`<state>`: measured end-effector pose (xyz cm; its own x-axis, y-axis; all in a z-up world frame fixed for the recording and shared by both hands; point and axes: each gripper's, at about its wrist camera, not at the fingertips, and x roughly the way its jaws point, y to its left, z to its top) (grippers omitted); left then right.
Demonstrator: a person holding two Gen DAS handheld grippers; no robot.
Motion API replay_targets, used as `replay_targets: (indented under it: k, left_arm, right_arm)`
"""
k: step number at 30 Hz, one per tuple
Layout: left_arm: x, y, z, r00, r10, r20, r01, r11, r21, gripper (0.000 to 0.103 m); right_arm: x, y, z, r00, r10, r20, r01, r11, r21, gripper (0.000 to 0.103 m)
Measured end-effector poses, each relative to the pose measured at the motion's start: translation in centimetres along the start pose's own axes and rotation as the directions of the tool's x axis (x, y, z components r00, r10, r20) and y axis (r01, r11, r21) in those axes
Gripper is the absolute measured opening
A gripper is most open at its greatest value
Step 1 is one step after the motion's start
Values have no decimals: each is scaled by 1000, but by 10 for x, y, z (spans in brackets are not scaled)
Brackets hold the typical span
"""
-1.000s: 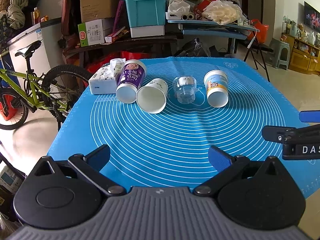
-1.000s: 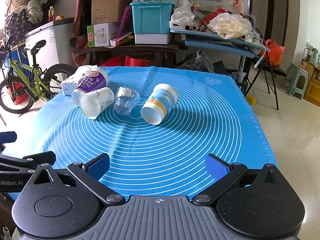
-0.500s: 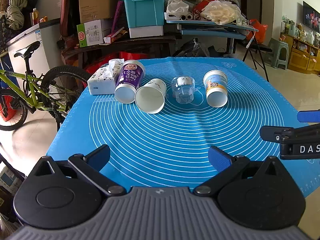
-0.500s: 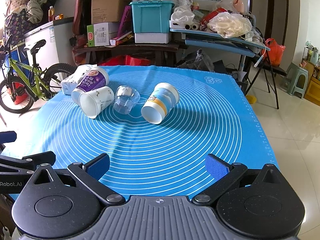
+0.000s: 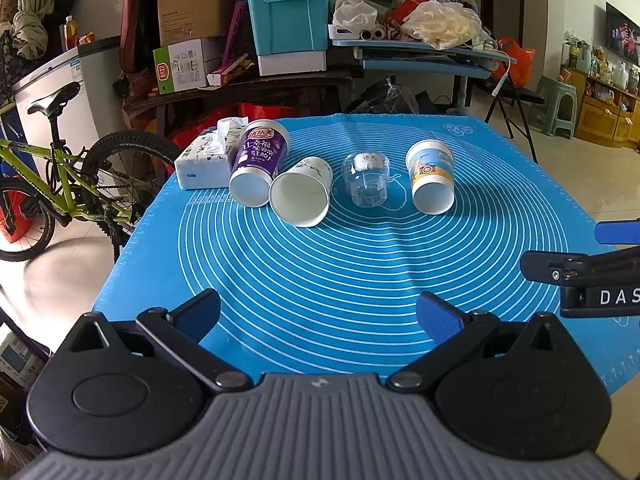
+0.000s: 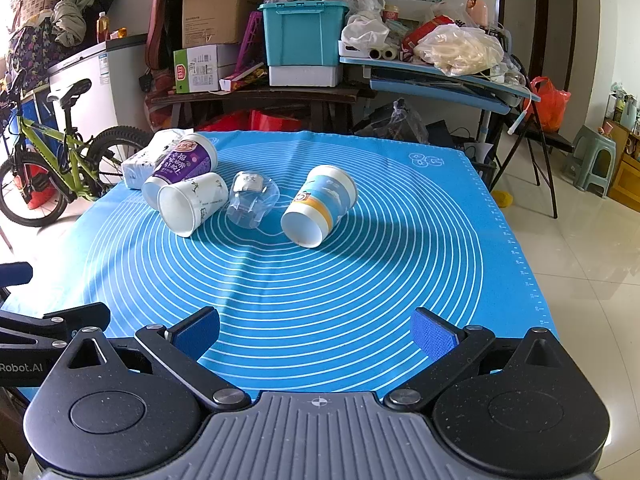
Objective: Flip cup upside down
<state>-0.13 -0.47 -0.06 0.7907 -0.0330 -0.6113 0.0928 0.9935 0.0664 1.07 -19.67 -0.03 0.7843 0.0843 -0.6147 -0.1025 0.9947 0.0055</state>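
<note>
Several cups lie on their sides in a row on the blue mat (image 5: 360, 272), mouths toward me: a purple cup (image 5: 260, 160), a white paper cup (image 5: 302, 192), a clear plastic cup (image 5: 366, 178) and a blue-and-orange cup (image 5: 432, 176). The same cups show in the right wrist view: purple (image 6: 182, 168), white (image 6: 192, 202), clear (image 6: 252, 200), blue-and-orange (image 6: 320, 204). My left gripper (image 5: 318, 314) is open and empty over the mat's near edge. My right gripper (image 6: 316, 330) is open and empty too, beside it on the right (image 5: 580, 268).
A white tissue pack (image 5: 206, 158) sits on the mat left of the purple cup. A green bicycle (image 5: 44, 184) stands left of the table. Cluttered tables with a teal bin (image 5: 288, 26) stand behind. The mat's right edge (image 6: 516, 264) meets tiled floor.
Both grippers have barely moved; the view drifts very slightly. The cups lie where they were.
</note>
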Motion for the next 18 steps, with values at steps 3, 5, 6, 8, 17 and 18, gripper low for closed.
replay_targets:
  k: [3, 5, 6, 8, 17, 18]
  left_arm:
    - [0, 0, 0, 1000, 0, 0, 0, 1000, -2, 102]
    - [-1, -1, 0, 1000, -1, 1, 1, 1000, -3, 102]
    - [-1, -1, 0, 1000, -2, 2, 2, 1000, -2, 102]
    - [-1, -2, 0, 1000, -2, 2, 2, 1000, 1, 102]
    - [-1, -2, 0, 1000, 0, 4, 0, 1000, -3, 102]
    - [-1, -1, 0, 1000, 1, 4, -1, 1000, -5, 102]
  right_arm:
    - [0, 0, -1, 1000, 0, 0, 0, 1000, 0, 103]
    - [0, 0, -1, 1000, 0, 0, 0, 1000, 0, 103]
    - [0, 0, -1, 1000, 0, 0, 0, 1000, -1, 103]
    - [0, 0, 0, 1000, 0, 0, 0, 1000, 0, 103]
    - [0, 0, 0, 1000, -3, 2, 3, 1000, -5, 103]
    - [0, -1, 0, 1000, -4, 4, 4, 1000, -7, 103]
